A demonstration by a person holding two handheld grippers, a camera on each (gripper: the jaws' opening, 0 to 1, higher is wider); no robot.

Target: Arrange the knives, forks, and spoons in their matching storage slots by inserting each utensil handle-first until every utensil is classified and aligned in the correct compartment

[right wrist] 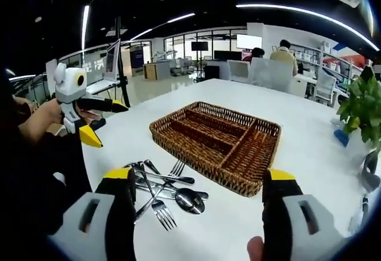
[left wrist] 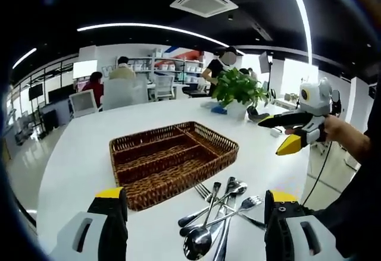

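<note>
A brown wicker tray (left wrist: 169,192) (right wrist: 199,167) with long divided slots lies on the white table, with nothing in its slots. Beside it rests a loose heap of steel forks, spoons and knives (left wrist: 217,213) (right wrist: 161,191). In the left gripper view my left gripper (left wrist: 195,195) stands open just before the heap, nothing between its jaws. My right gripper (right wrist: 199,178) is open too, facing the tray and heap from the other side. Each one shows in the other's view, held in a hand above the table edge with jaws spread: the right gripper (left wrist: 271,137), the left gripper (right wrist: 112,126).
A potted green plant (left wrist: 238,88) (right wrist: 363,106) stands on the table beyond the tray, with a small blue item (right wrist: 340,137) by it. The table's rounded edge (left wrist: 53,172) runs close by. People sit at desks with chairs and monitors in the background.
</note>
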